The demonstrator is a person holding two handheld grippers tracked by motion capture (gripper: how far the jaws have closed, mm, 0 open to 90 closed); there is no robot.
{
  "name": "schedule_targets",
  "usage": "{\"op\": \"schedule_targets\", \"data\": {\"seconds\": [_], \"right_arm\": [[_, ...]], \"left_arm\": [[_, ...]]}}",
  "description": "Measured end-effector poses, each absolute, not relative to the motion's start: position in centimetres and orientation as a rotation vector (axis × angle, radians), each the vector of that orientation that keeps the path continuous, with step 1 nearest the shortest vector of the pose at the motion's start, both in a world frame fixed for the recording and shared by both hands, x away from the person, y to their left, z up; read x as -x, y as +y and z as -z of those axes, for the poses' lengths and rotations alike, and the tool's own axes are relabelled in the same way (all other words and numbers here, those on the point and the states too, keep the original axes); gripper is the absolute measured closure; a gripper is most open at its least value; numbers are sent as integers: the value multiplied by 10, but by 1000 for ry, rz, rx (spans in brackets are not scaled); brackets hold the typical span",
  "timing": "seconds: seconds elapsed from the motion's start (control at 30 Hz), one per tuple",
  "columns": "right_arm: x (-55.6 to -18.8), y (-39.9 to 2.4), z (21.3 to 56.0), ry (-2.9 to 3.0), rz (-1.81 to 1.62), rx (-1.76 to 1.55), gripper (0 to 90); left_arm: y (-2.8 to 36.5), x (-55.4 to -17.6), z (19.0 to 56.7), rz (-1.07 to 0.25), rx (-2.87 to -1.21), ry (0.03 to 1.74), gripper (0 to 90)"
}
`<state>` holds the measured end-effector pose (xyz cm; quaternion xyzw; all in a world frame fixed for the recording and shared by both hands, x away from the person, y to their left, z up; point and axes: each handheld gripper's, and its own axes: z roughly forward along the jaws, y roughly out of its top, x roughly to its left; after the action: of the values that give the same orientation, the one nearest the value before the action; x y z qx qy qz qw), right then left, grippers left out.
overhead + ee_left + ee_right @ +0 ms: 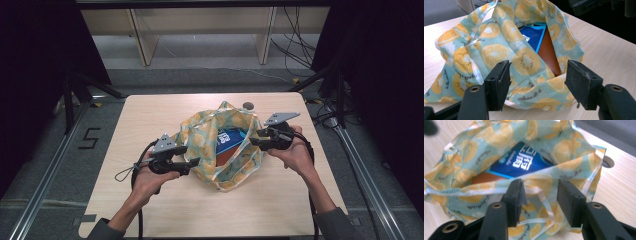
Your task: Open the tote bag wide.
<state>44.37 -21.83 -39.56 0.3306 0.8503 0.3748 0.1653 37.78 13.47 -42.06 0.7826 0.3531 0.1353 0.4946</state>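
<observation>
A cloth bag printed with orange slices on pale blue-green lies slumped near the middle of the table, its mouth gaping open towards the right and its white ribbon handles lying loose over the fabric. Inside it a blue packet with white lettering lies tilted, its far end showing through the opening. Under the packet, towards the near side, lies a flat reddish-brown thing, partly covered by it and by the cloth.
</observation>
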Motion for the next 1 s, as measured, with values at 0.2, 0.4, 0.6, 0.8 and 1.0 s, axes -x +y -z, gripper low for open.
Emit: {"op": "schedule_targets", "data": {"seconds": [0.2, 0.4, 0.6, 0.8, 1.0], "right_arm": [[-437, -219, 398, 2403, -1100, -965, 473], [-432, -217, 398, 2400, -1111, -932, 437], [-429, -218, 400, 2392, -1106, -917, 418], [-424, -221, 402, 2378, -1104, -924, 392], [-418, -225, 405, 2357, -1120, -931, 368]], "left_arm": [[140, -377, 424, -349, -1904, 851, 312], [145, -374, 425, -354, -1913, 836, 297], [148, -371, 430, -365, -1904, 859, 286], [150, -366, 434, -368, -1905, 853, 270], [156, -361, 439, -358, -1885, 869, 252]]}}
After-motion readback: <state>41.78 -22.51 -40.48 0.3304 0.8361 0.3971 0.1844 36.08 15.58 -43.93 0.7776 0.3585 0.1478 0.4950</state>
